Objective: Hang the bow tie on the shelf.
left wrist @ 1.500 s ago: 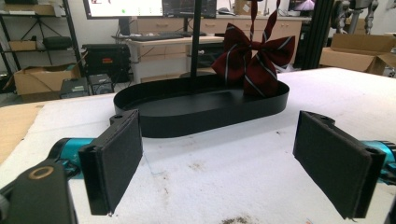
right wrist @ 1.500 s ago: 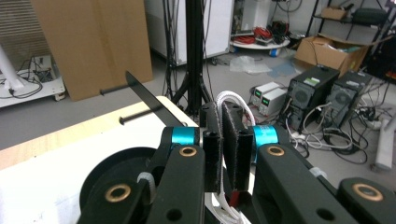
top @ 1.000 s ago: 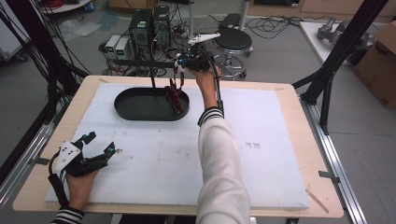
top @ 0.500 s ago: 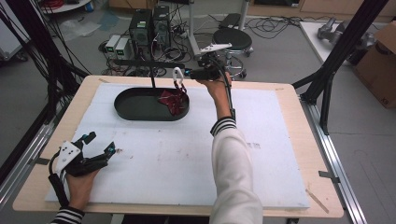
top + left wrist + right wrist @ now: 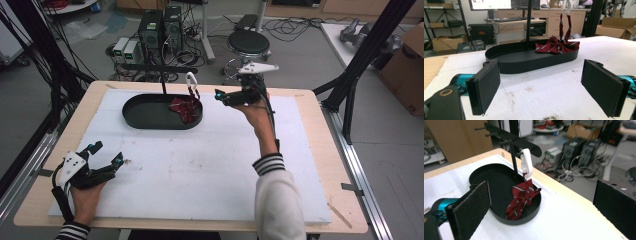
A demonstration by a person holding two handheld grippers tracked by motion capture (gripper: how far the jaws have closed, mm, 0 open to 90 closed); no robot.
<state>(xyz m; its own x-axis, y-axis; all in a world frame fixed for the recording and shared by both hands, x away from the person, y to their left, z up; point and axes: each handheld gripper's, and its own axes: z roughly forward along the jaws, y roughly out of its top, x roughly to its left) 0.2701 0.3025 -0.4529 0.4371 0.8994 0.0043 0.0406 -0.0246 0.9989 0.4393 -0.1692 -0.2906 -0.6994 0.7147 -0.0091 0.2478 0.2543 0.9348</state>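
A dark red striped bow tie (image 5: 185, 107) hangs by its strap from a white clip (image 5: 191, 80) on the peg of a black stand, and its bow rests in the stand's oval tray (image 5: 145, 114). To the right of the tie, apart from it and above the mat, my right gripper (image 5: 222, 96) is open. Its jaws have just been opening and nothing is between them. In the right gripper view the tie (image 5: 522, 195) and clip (image 5: 526, 163) lie beyond the wide jaws. Near the front left corner my left gripper (image 5: 107, 153) rests open, facing the tray (image 5: 524, 65).
A white foam mat (image 5: 210, 170) covers the wooden table (image 5: 320, 125). The stand's thin pole (image 5: 164, 85) rises from the tray. Computers (image 5: 160, 25) and a stool (image 5: 248, 42) sit on the floor beyond the far edge. Black frame posts (image 5: 360, 65) flank the table.
My right gripper has let go at the tie's strap, spread its jaws and drawn away to the right. The tie now hangs from the clip. The left gripper has stayed put.
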